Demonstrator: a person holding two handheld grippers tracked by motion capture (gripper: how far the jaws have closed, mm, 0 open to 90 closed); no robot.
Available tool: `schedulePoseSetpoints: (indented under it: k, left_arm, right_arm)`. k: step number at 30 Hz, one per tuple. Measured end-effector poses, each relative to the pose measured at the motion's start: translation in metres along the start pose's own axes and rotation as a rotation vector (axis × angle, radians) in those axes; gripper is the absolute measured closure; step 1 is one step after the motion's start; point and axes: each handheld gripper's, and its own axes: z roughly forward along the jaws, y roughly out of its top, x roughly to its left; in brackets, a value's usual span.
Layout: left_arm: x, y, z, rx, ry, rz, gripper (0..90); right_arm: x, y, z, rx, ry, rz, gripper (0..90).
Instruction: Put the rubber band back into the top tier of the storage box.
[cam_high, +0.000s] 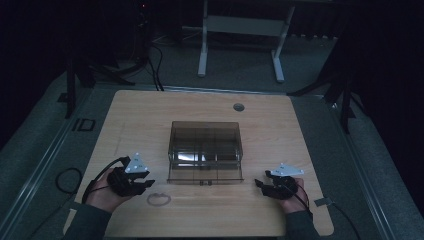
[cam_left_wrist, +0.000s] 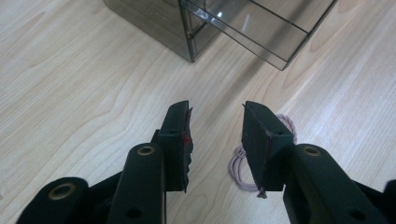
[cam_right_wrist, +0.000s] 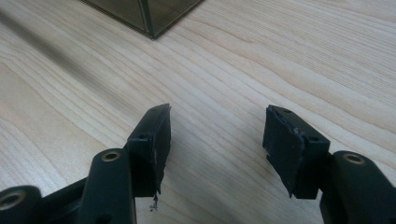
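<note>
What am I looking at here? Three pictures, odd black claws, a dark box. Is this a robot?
No robot: a person holds a hand tool in each hand. The top picture looks down from above: the left gripper and right gripper rest at either side of a smoky clear box on a wooden table. The other two pictures come from cameras riding on each tool, looking along its black fingers. A small loop of cord lies by the left one. Both stand open, holding nothing.
</note>
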Motion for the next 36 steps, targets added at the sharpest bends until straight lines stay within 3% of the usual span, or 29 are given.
schedulePoseSetpoints:
  k: [7,15,36]
  left_arm:
    - [-0.004,0.003,0.007,0.058,-0.035,0.049,61.4]
    - [-0.008,0.006,0.015,0.113,-0.047,0.098,60.4]
    - [-0.020,0.009,0.033,0.201,-0.114,0.204,57.0]
  right_arm:
    - [-0.001,0.000,0.000,0.000,0.006,0.000,41.3]
    - [-0.001,0.000,0.000,0.000,0.006,-0.001,41.2]
    - [-0.001,0.000,0.000,0.000,0.008,-0.003,41.2]
